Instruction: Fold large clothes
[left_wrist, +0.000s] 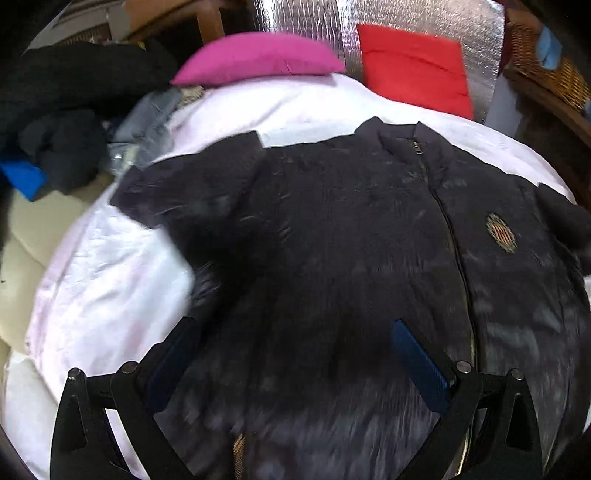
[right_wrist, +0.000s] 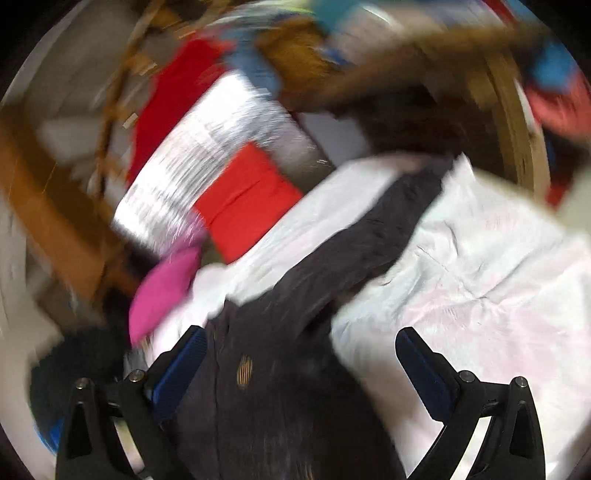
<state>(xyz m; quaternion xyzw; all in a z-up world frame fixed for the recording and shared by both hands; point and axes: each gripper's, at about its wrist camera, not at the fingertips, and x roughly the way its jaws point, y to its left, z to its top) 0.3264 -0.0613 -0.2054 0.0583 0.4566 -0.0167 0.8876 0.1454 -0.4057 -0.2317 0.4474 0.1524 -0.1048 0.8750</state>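
A dark navy zip-up jacket (left_wrist: 351, 229) lies front up on a white sheet (left_wrist: 110, 280), collar toward the far end, zip closed, a small woven badge on its chest. My left gripper (left_wrist: 295, 332) is open above the jacket's lower body, holding nothing. In the blurred right wrist view the jacket (right_wrist: 280, 369) lies below my open right gripper (right_wrist: 299, 343), and one sleeve (right_wrist: 369, 229) stretches out across the sheet (right_wrist: 480, 277). The badge shows near the left finger.
A pink cushion (left_wrist: 258, 57) and a red cushion (left_wrist: 413, 66) lie at the sheet's far end before silver foil (left_wrist: 299, 22). A pile of dark and blue clothes (left_wrist: 55, 147) lies at the left. Wicker furniture (left_wrist: 546, 74) stands at the right.
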